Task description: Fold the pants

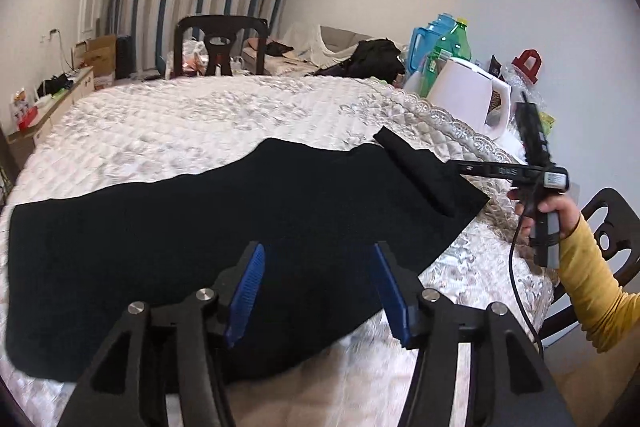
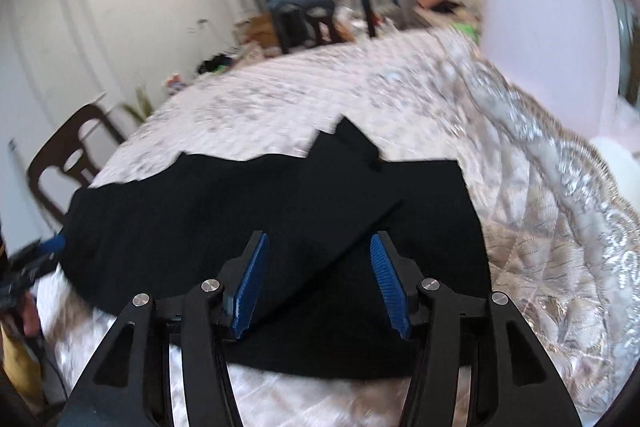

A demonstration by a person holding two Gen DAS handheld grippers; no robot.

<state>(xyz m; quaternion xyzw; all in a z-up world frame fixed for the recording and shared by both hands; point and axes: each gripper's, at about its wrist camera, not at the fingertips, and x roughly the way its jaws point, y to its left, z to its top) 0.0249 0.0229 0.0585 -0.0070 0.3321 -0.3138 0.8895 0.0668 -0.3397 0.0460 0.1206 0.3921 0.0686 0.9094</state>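
— Where have they got to with the pants [image 1: 224, 239]?

— They lie spread along the near side of the counter [image 1: 192, 123], black against the quilted cover, one end running off to the left. At the right end a narrow strip of the cloth is turned back on itself. I'd say they are already doubled leg on leg, though the black hides the seams, so I can't swear to it.

— And the grippers?

— Both have their jaws parted, with nothing between the blue pads. The left gripper [image 1: 318, 291] hovers over the near edge of the cloth, about the middle. The right gripper [image 2: 320, 279] hangs over the right end, just above that turned-back strip; that view is blurred.

— So what's next?

— My guess: a fold across the length. Each gripper would need to drop to an edge, pinch every layer and carry it over together. The kettle [image 1: 470, 99] stands near the right end, so the right one has little room to swing.
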